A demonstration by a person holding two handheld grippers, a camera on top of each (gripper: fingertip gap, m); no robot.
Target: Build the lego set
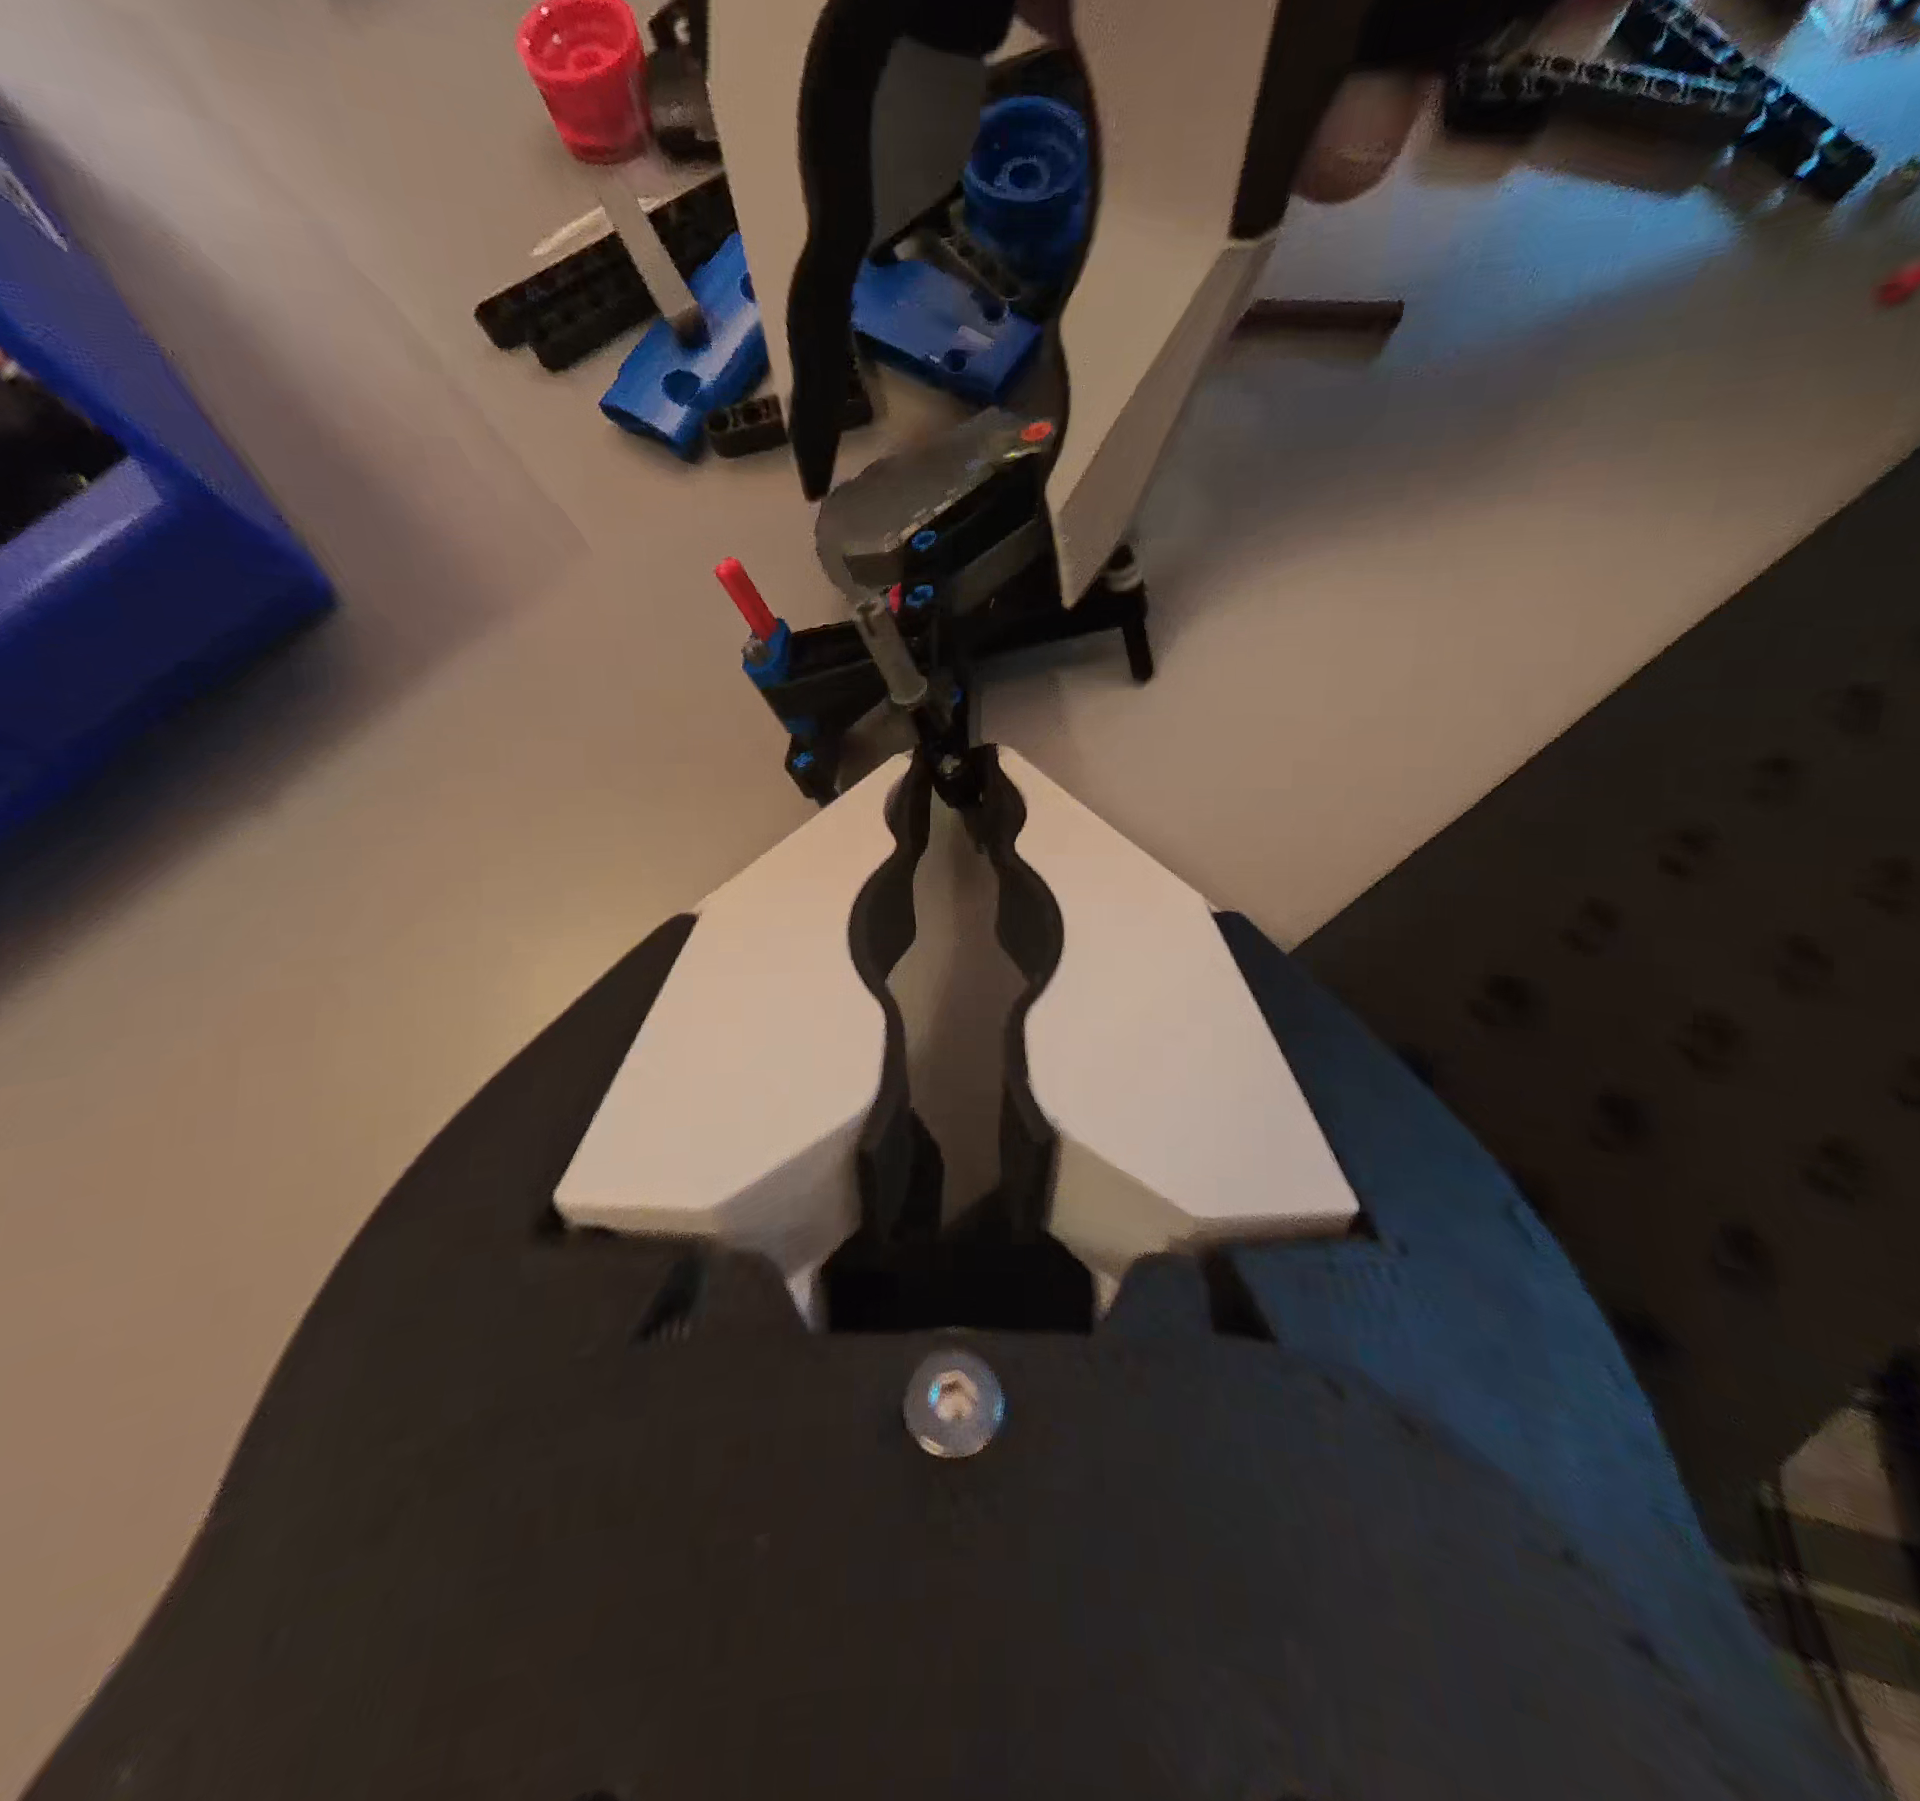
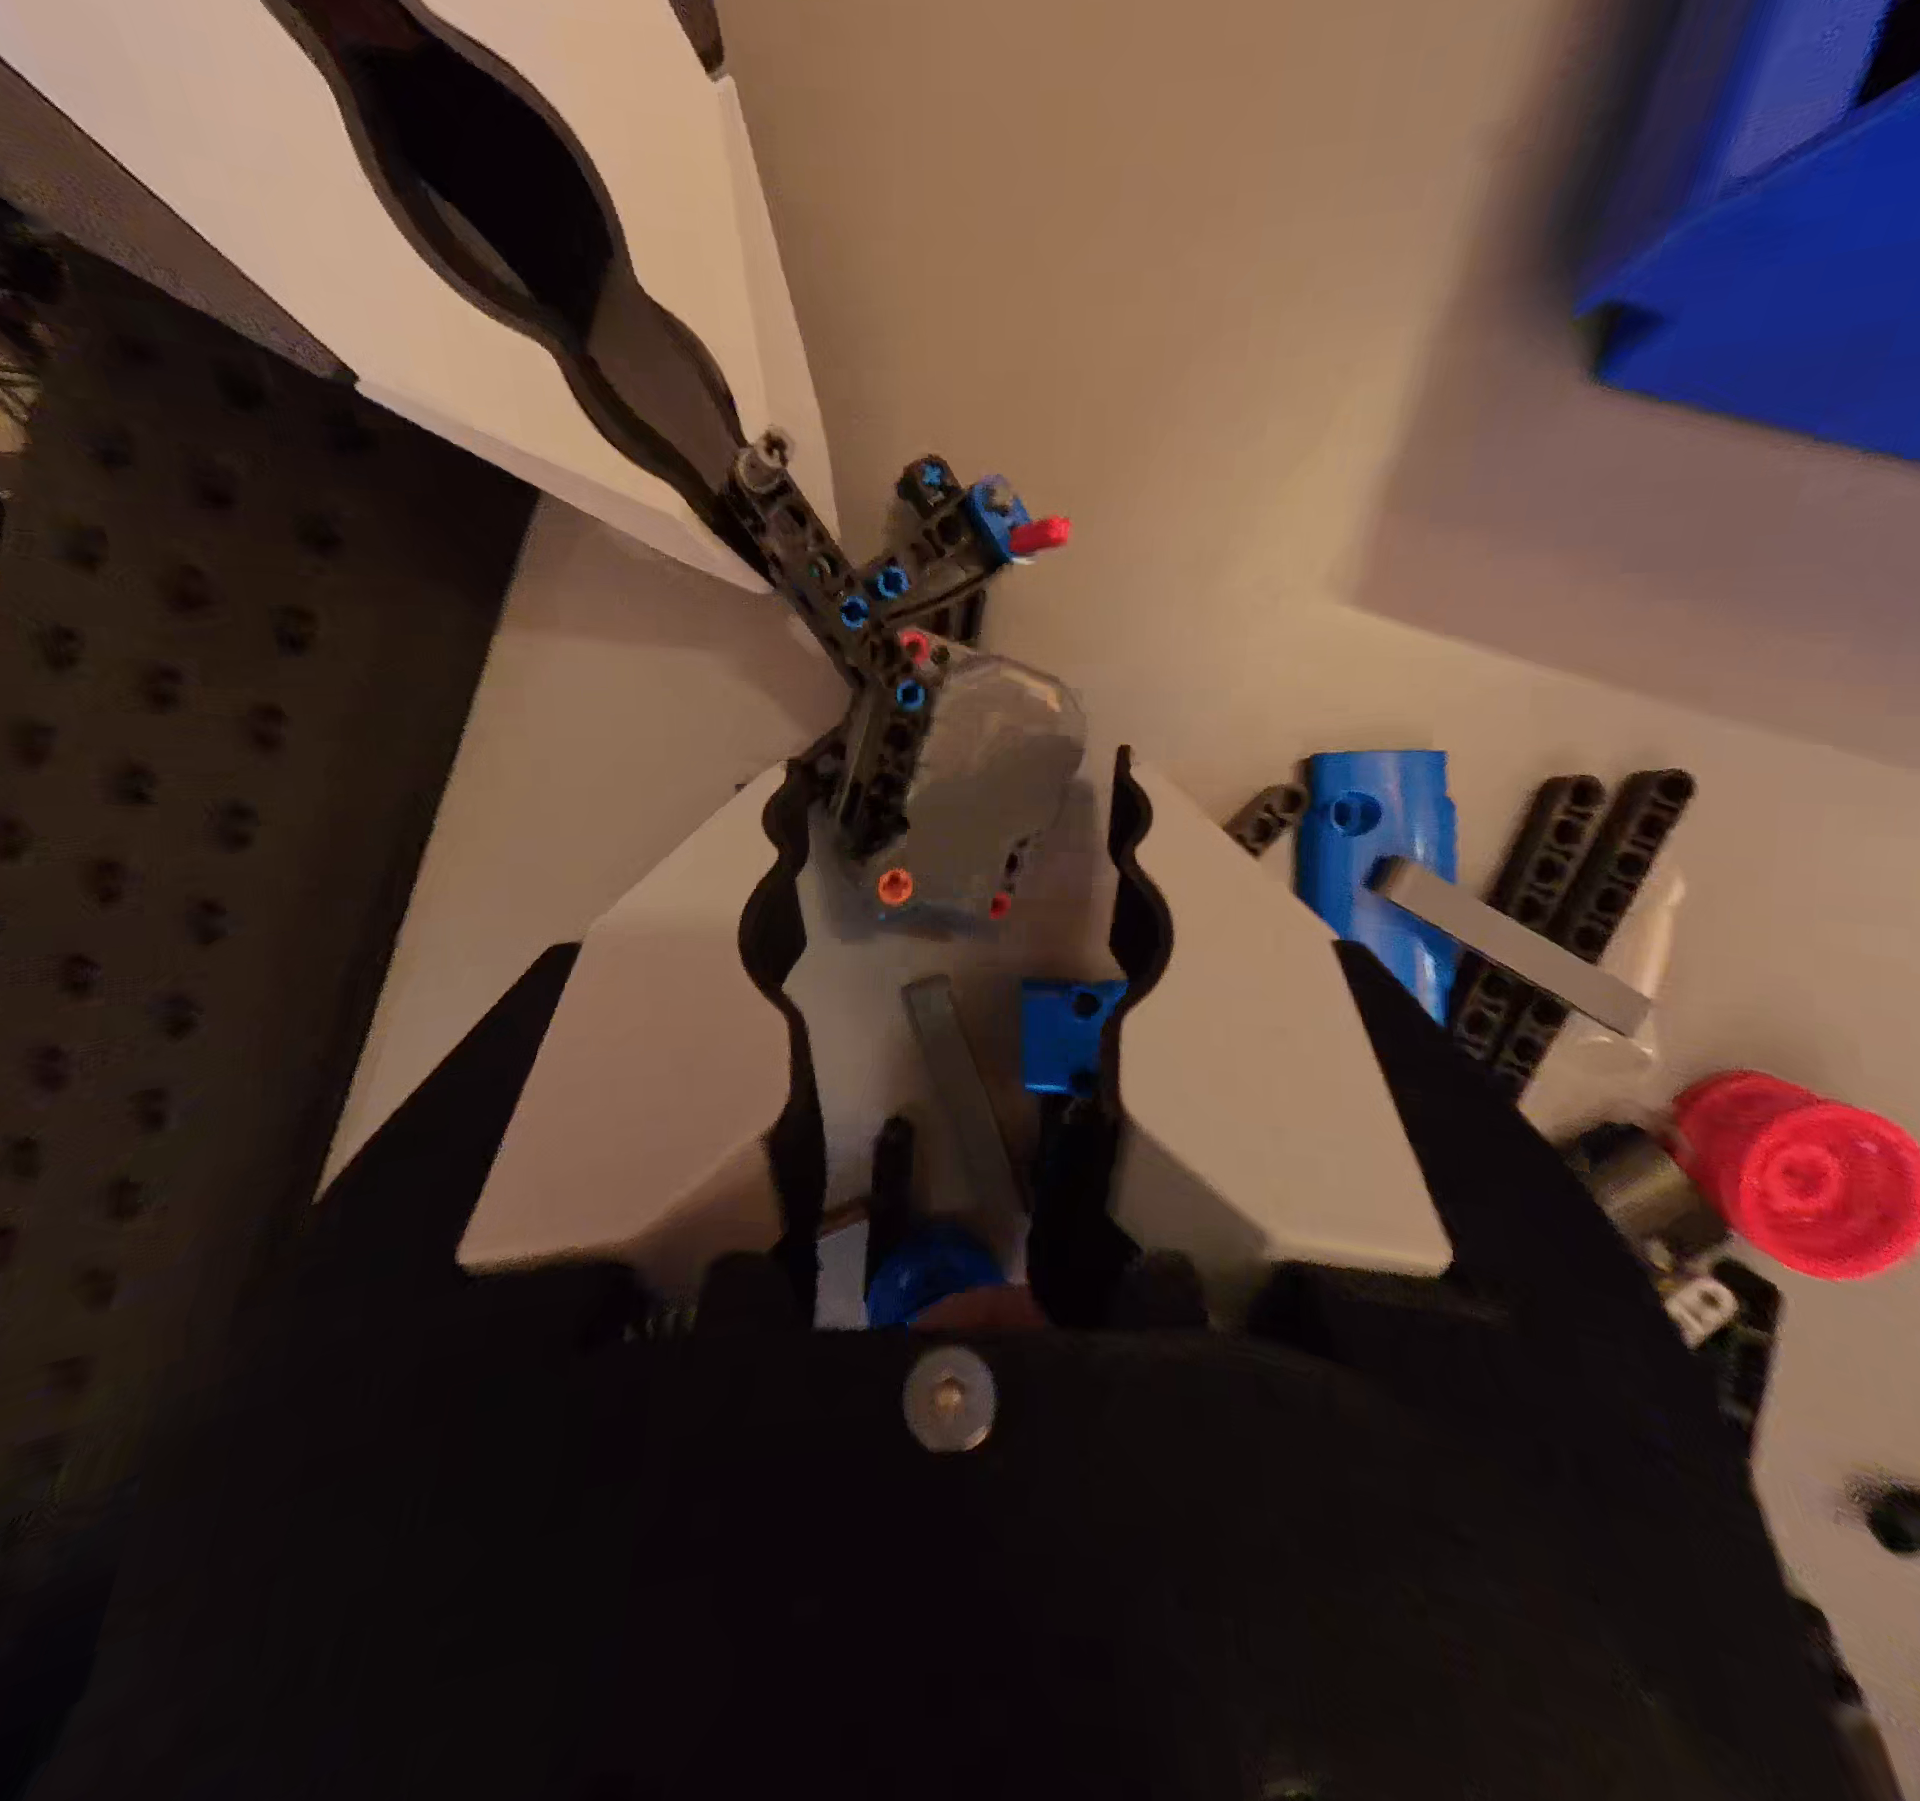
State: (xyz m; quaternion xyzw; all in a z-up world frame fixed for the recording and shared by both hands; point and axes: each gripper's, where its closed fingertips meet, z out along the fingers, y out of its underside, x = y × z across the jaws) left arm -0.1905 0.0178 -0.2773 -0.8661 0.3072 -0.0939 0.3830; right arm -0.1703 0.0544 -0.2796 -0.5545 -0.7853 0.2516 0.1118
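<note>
Both views are dim and warm-toned, with a cooler bluish glow at the table's (image 1: 1455, 525) far right corner. Soft shadows lie under the parts. Wide-angle bending and motion smear blur the edges; the blue bin (image 2: 1787, 224) is out of focus.

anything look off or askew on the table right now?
Nothing damaged or spilled. The left gripper is shut on a black beam of the lego assembly, holding it tilted off the table; the right gripper is open around its grey panel. Loose parts, including a red wheel hub, lie scattered behind.
</note>
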